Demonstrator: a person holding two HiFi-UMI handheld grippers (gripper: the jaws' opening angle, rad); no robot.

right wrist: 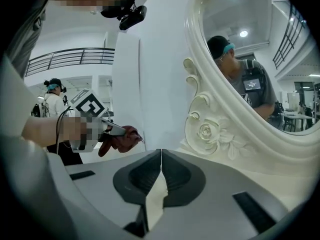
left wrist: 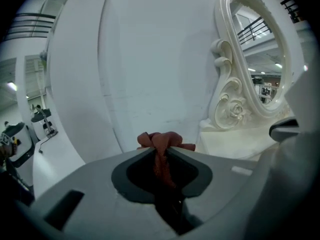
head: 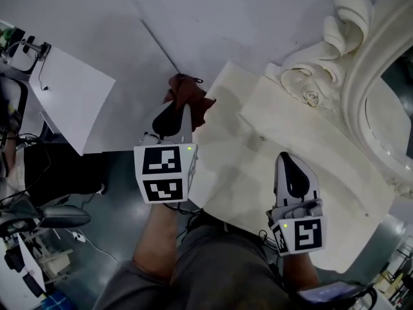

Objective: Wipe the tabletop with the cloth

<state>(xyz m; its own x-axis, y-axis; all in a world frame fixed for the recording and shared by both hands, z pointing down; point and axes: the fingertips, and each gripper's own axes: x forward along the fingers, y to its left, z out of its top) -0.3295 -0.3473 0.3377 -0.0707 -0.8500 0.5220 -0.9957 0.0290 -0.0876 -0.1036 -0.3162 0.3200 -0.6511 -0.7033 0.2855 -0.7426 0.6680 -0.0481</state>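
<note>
Right, from my remote seat the left gripper (head: 181,110) has its fingers drawn in narrow and pinched on the cloth (head: 187,90). It is a reddish-brown rag, bunched into a wad that sticks out past the fingertips. In the left gripper view the cloth (left wrist: 161,140) runs up between the two dark pads, and its crumpled end spills over the top of them. From the head view I see it at the desk's (head: 303,141) far left edge, close to the seam in the white wall behind. I cannot tell whether the cloth touches the desk surface.

The right gripper (head: 284,157) sits over the near right part of the cream desk, well apart from the cloth. In its own view the right gripper (right wrist: 160,152) has its fingers brought together at the tips, with nothing between them. That same view also catches the left gripper (right wrist: 116,131) out to the left, in front of the white wall, with the cloth (right wrist: 124,139) bundled at its tip.

An ornate cream mirror frame (head: 348,57) with a carved rose (head: 313,97) stands along the desk's right side.
</note>
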